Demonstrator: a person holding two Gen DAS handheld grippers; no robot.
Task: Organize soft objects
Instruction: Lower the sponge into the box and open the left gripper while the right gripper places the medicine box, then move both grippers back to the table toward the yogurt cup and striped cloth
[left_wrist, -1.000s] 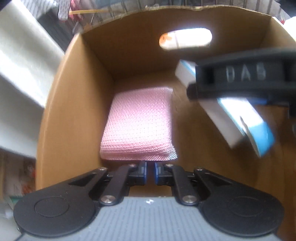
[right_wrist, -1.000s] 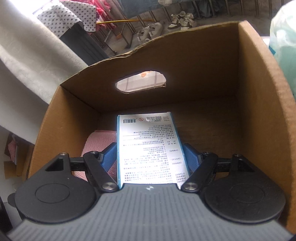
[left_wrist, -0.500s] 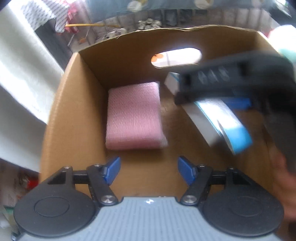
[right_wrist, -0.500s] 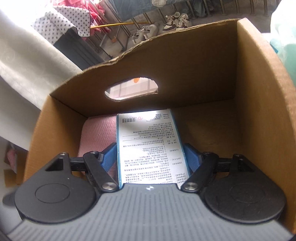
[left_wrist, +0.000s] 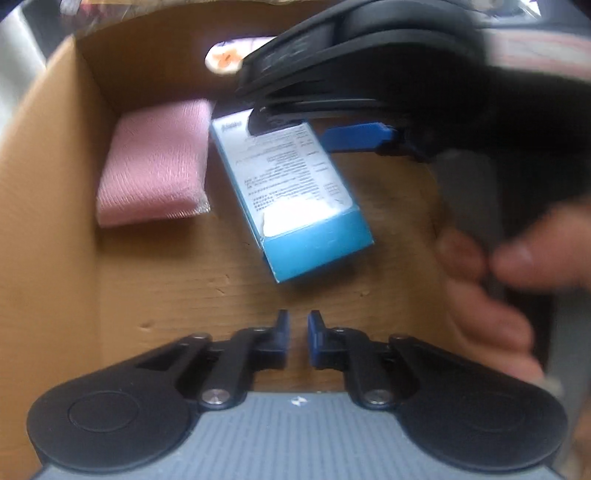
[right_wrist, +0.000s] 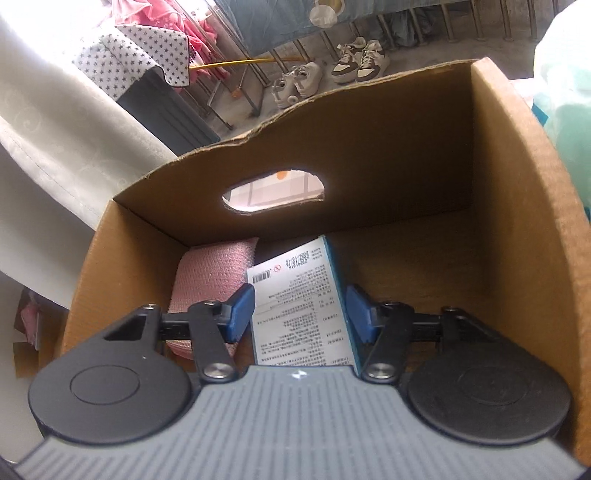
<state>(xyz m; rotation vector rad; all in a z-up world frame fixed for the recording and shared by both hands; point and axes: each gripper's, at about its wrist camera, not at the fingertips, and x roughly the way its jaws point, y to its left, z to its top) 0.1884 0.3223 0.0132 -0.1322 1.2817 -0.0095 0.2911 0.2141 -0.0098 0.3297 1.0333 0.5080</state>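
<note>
Cardboard box (right_wrist: 517, 229) sides rise around both grippers. Pink folded cloth (left_wrist: 155, 162) lies flat in its far-left corner. Blue-and-white packet (right_wrist: 303, 306) sits tilted beside it, between the parted fingers of the right gripper (right_wrist: 301, 310), released. Left gripper (left_wrist: 295, 339) is nearly clenched, holding nothing. Sneakers (right_wrist: 332, 74) stand on the floor beyond.
</note>
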